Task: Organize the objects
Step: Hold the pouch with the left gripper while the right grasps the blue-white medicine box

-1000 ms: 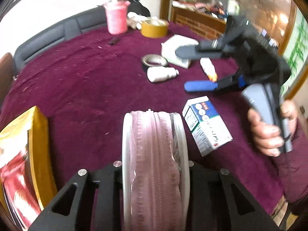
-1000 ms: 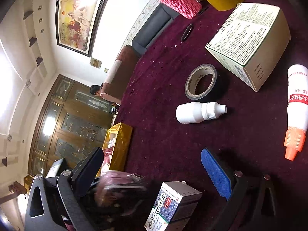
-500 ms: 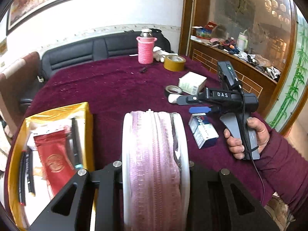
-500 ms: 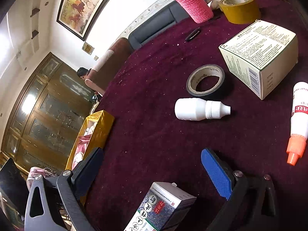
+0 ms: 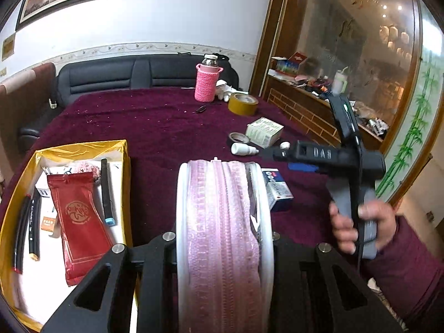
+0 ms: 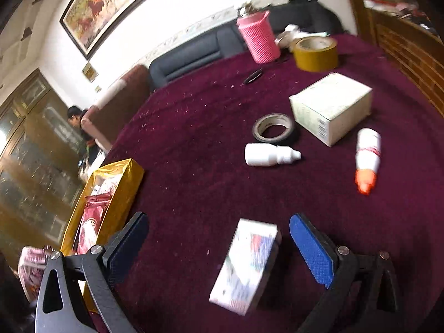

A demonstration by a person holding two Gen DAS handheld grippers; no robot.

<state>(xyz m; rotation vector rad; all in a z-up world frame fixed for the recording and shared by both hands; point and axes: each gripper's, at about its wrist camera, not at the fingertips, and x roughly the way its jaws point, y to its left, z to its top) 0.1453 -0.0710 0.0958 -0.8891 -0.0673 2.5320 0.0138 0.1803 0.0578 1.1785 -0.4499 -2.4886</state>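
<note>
My left gripper [image 5: 222, 247] is shut on a white spool of pink zipper tape [image 5: 222, 222], held above the table beside the gold box [image 5: 126, 163], which holds a red packet [image 5: 79, 216] and cables. My right gripper [image 6: 219, 238] is open, its blue pads [image 6: 310, 247] either side of a small blue-and-white carton [image 6: 244, 266] lying on the maroon cloth [image 6: 194, 138]. That gripper also shows in the left wrist view [image 5: 294, 158] over the carton [image 5: 277, 191]. The gold box [image 6: 122, 183] lies to its left.
On the cloth lie a white dropper bottle [image 6: 269, 154], a black tape roll [image 6: 273, 127], a white box [image 6: 330, 108], an orange-capped tube [image 6: 367, 158], yellow tape [image 6: 316, 50] and a pink knitted bottle [image 6: 258, 36]. A sofa [image 5: 133, 75] stands behind.
My left gripper has lifted and pulled back with the spool, bringing the gold box into view. My right gripper has swung to frame the small carton between its open fingers.
</note>
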